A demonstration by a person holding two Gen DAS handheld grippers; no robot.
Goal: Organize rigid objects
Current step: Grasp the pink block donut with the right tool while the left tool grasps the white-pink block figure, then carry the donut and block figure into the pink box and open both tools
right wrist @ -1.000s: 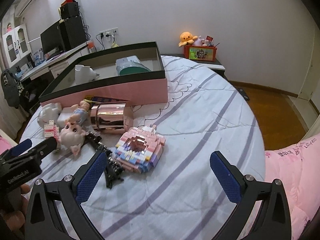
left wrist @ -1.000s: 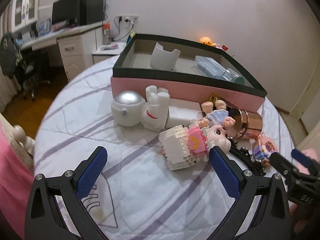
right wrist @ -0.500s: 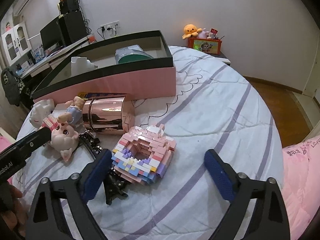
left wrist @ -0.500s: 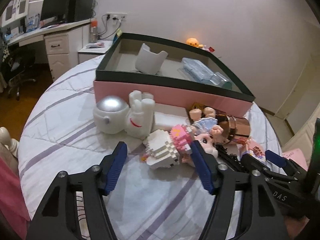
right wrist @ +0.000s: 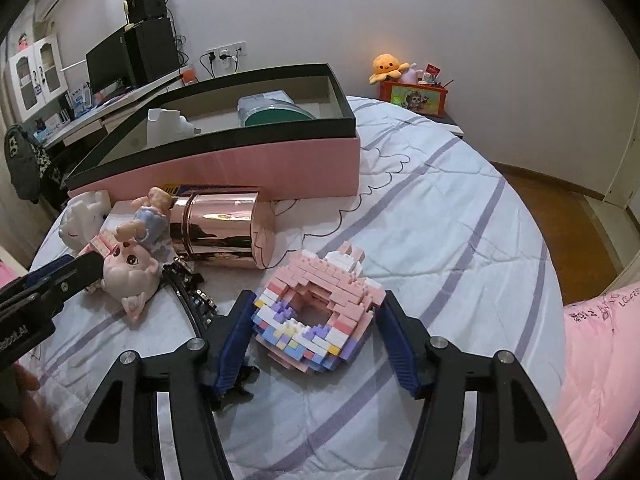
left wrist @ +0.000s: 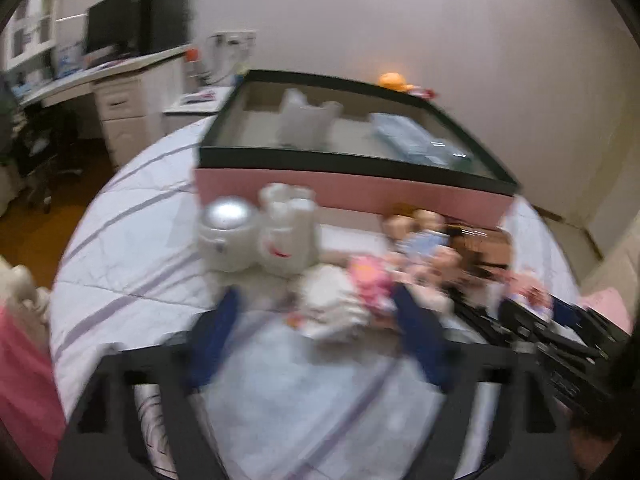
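Observation:
My right gripper (right wrist: 316, 324) is open, its blue pads on either side of a pink and pastel brick model (right wrist: 318, 326) lying on the bed. My left gripper (left wrist: 320, 320) is open around a white and pink brick figure (left wrist: 340, 300); this view is blurred. Its tip also shows in the right wrist view (right wrist: 60, 276). A pig-headed doll (right wrist: 128, 268), a rose-gold can (right wrist: 216, 232) on its side and a white astronaut figure (left wrist: 256, 232) lie in front of the pink box (right wrist: 240, 168), which holds a white cup (right wrist: 164, 126) and a green-lidded container (right wrist: 276, 112).
A black model tower (right wrist: 192, 296) lies beside the right gripper's left finger. The bed has a white striped cover (right wrist: 460, 220). A desk with a monitor (right wrist: 108, 64) stands behind the box, and a nightstand with toys (right wrist: 412, 92) at the far right.
Both grippers have moved forward and narrowed. The right now brackets the pastel brick model; the left has come around the white and pink brick figure, moving fast enough to blur its view.

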